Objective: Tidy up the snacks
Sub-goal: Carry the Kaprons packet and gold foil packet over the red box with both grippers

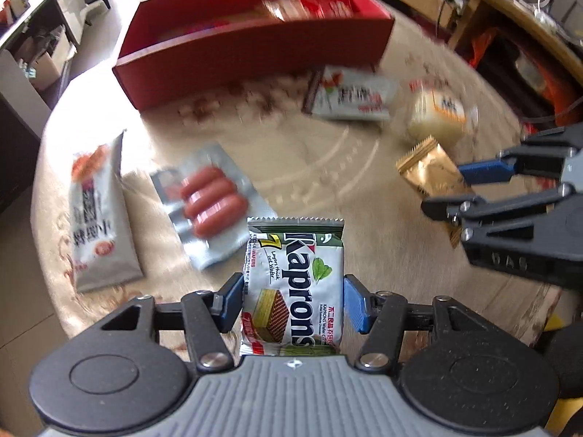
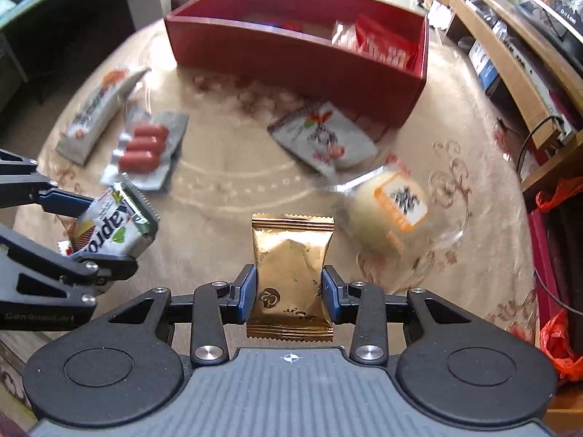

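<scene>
My left gripper [image 1: 293,298] is shut on a green-and-white Kaprons wafer pack [image 1: 295,273], its blue pads pressing on the pack's two long sides. In the right wrist view the same pack [image 2: 116,225] hangs tilted above the table in the left gripper [image 2: 91,235]. My right gripper [image 2: 289,291] is shut on a gold foil packet [image 2: 291,255], gripped at its sides. The left wrist view shows that packet [image 1: 426,171] in the right gripper [image 1: 462,191] at the right. A red open box [image 2: 291,58] stands at the back of the table, with red packets [image 2: 382,43] at its right end.
On the beige patterned tablecloth [image 2: 237,189] lie a sausage pack [image 2: 145,145], a long white pouch [image 2: 94,109], a white packet [image 2: 324,138] by the box and a clear-wrapped pale cake [image 2: 386,211]. Shelves and red bags stand to the right of the table.
</scene>
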Demonstrator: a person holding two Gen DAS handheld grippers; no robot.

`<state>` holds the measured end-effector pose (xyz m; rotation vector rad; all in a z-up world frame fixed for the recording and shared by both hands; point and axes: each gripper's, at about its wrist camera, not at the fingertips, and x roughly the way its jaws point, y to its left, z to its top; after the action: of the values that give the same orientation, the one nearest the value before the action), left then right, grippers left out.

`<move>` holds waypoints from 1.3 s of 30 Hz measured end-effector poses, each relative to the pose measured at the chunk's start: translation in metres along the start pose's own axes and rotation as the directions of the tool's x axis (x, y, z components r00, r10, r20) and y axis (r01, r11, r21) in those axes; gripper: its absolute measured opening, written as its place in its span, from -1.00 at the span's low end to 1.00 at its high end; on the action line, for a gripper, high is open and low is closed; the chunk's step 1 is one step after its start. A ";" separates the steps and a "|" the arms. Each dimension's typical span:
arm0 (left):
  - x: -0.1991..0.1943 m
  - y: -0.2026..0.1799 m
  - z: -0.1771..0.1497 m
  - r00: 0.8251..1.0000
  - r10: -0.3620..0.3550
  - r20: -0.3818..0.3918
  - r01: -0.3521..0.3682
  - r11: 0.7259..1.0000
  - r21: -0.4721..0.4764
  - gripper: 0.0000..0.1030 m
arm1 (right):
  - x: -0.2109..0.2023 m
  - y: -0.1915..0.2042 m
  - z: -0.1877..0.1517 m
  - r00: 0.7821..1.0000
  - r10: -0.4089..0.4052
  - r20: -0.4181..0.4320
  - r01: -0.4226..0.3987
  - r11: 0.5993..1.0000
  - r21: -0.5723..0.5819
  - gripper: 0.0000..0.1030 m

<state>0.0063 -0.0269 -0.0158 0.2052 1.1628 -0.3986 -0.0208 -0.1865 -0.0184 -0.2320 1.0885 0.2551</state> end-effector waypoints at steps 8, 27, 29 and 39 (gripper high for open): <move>-0.013 0.007 0.039 0.996 0.034 0.078 -0.033 0.999 -0.016 0.02 | -0.013 -0.005 0.025 0.996 -0.021 0.083 0.018 0.999 0.038 -0.11; -0.019 0.017 0.111 0.977 0.092 0.194 -0.085 0.995 -0.044 0.02 | -0.018 -0.030 0.074 0.976 -0.111 0.190 0.093 0.990 0.106 -0.11; -0.019 0.019 0.118 0.974 0.102 0.203 -0.094 0.994 -0.049 0.02 | -0.017 -0.033 0.081 0.973 -0.116 0.199 0.095 0.989 0.115 -0.11; -0.011 0.028 0.146 0.968 0.129 0.217 -0.115 0.991 -0.074 0.02 | -0.009 -0.041 0.103 0.966 -0.140 0.217 0.115 0.985 0.126 -0.11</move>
<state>0.1379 -0.0513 0.0501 0.1735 0.9366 -0.2692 0.0750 -0.1945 0.0380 -0.1669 0.8559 0.1008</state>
